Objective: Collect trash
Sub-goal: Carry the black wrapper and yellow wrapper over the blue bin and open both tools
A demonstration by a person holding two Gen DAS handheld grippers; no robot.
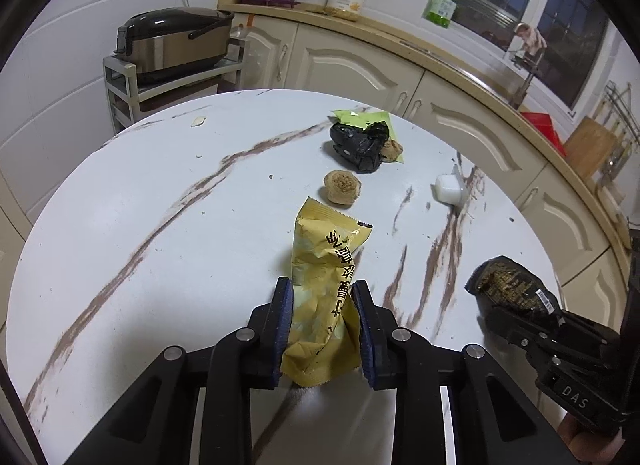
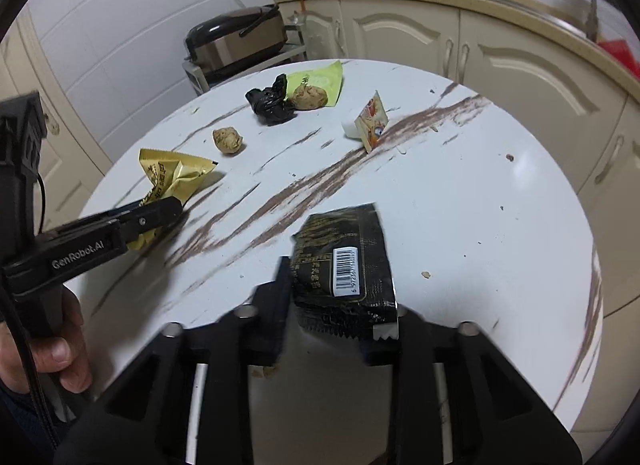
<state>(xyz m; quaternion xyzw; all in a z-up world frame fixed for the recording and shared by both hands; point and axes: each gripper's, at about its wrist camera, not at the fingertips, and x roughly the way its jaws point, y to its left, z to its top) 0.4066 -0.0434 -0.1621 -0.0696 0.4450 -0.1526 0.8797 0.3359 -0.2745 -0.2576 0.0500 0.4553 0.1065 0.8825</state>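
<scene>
White marble-patterned round desk (image 1: 140,193) fills both views. Low centre of the left view, the crumpled yellow foil wrapper (image 1: 324,289) sits clamped in the left tongs (image 1: 322,305); the right tongs (image 2: 340,297) are closed on the black foil wrapper with a barcode (image 2: 344,257). Upper centre, a black plastic bag (image 1: 358,145), green wrapper (image 1: 360,118), two brown crumbly cakes (image 1: 342,187) and a small white cup (image 1: 448,187) await collection, so the job looks early.

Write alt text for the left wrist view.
The left gripper pinches a crumpled yellow wrapper over a round marble-patterned table. At right, the right gripper holds a black wrapper; beyond lie a brown pastry and a crumpled black bag.
</scene>
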